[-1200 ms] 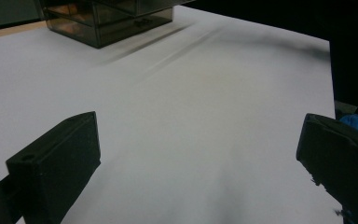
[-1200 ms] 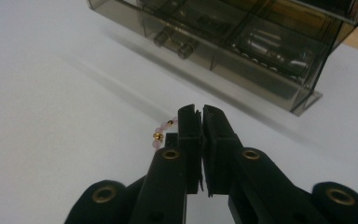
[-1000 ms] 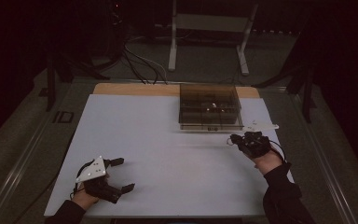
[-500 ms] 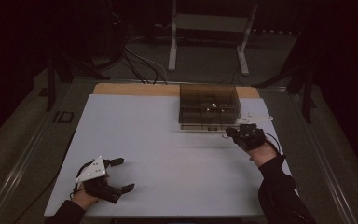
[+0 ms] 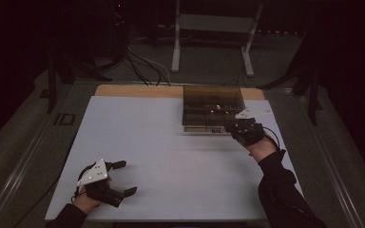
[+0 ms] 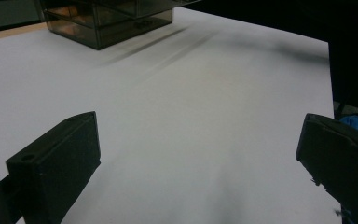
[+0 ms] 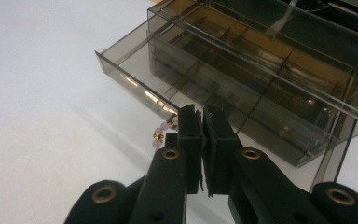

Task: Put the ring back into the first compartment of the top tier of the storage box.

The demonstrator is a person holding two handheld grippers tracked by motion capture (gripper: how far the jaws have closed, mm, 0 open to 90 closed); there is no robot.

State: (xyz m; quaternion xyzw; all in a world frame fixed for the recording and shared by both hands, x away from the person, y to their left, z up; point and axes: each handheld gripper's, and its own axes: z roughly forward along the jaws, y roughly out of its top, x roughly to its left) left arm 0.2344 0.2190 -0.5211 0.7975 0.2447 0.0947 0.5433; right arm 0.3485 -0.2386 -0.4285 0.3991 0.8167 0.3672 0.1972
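1. Right claw [image 7: 201, 126] is pinched on a bead string [image 7: 161, 133], just beside the open drawer [image 7: 135, 77] of the organizer [image 5: 212, 102].
2. Left claw [image 5: 120, 178] rests spread on the tabletop [image 5: 161, 156].

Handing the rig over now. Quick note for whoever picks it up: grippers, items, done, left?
Right gripper: shut on a string of pink and gold beads, held at the open drawer of the smoky clear plastic organiser box.
Left gripper: open, idle, near edge of the white table.
Done: beads picked up, drawer pulled out.
Left, probably: drop the beads into a drawer compartment, close the drawer.
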